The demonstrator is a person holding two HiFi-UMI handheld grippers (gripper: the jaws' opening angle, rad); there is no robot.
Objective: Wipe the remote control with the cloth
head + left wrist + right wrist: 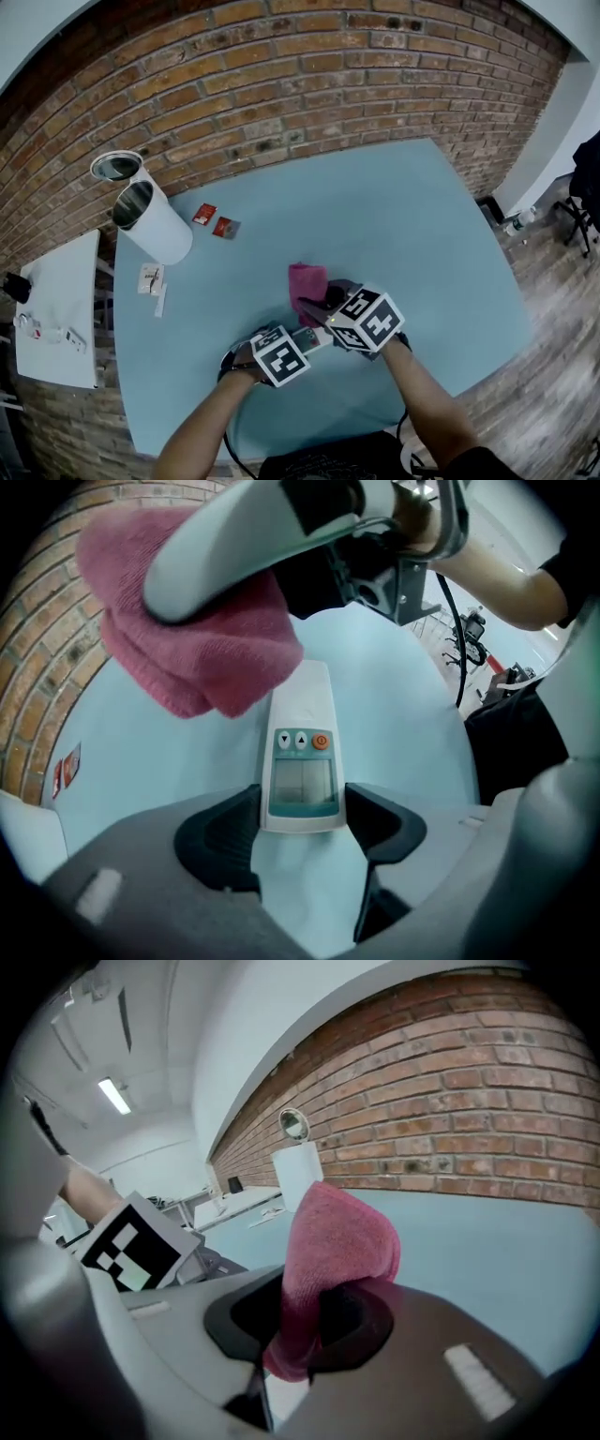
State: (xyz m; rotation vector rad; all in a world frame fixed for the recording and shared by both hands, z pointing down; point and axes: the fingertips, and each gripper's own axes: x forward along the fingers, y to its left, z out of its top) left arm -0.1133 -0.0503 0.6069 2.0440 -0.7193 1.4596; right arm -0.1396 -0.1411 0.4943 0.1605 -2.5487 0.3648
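**Remote clamped, cloth held over its far end**

The remote control (302,761) lies flat on the blue surface (394,234), buttons and screen facing up. The left tongs (302,832) grip its near end, 1 black pad pressed to each side. The right tongs (300,1321) are closed on a folded pink cloth (337,1241), which hangs over the remote's far end and hides that tip. Whether the cloth touches the remote cannot be told. Well beyond the remote, to its left, stand 2 white cylinders (150,220) with 2 red packets (215,220) beside them.
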